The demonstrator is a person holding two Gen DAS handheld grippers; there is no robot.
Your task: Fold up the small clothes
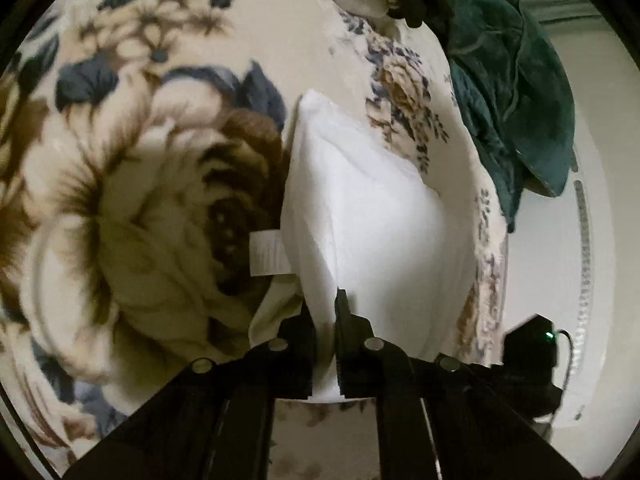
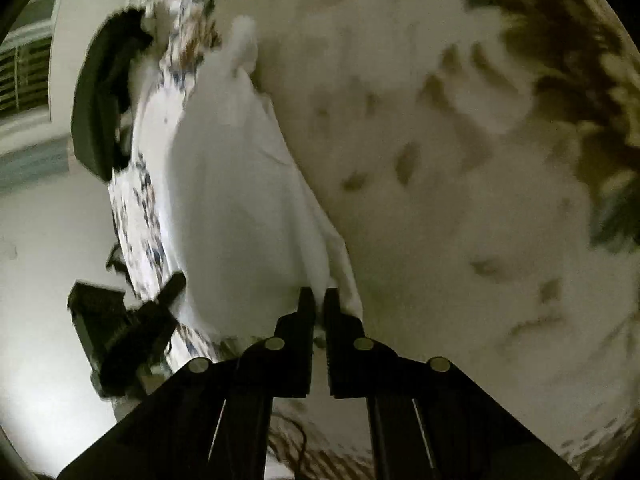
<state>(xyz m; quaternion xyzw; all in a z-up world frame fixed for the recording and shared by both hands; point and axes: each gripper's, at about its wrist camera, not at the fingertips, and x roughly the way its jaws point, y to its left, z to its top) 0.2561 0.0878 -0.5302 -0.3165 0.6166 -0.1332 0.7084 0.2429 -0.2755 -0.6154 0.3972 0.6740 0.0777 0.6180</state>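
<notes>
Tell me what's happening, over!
Left gripper and right gripper shut on white garment. Garment over floral blanket. Green cloth off aside, clear.

Garment tag (image 1: pixel 269 253): print too blurred to read.

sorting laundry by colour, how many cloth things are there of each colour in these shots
white garment: 1, pinched by both the left gripper and the right gripper
dark green cloth: 1
floral cream blanket: 1
total: 3
</notes>
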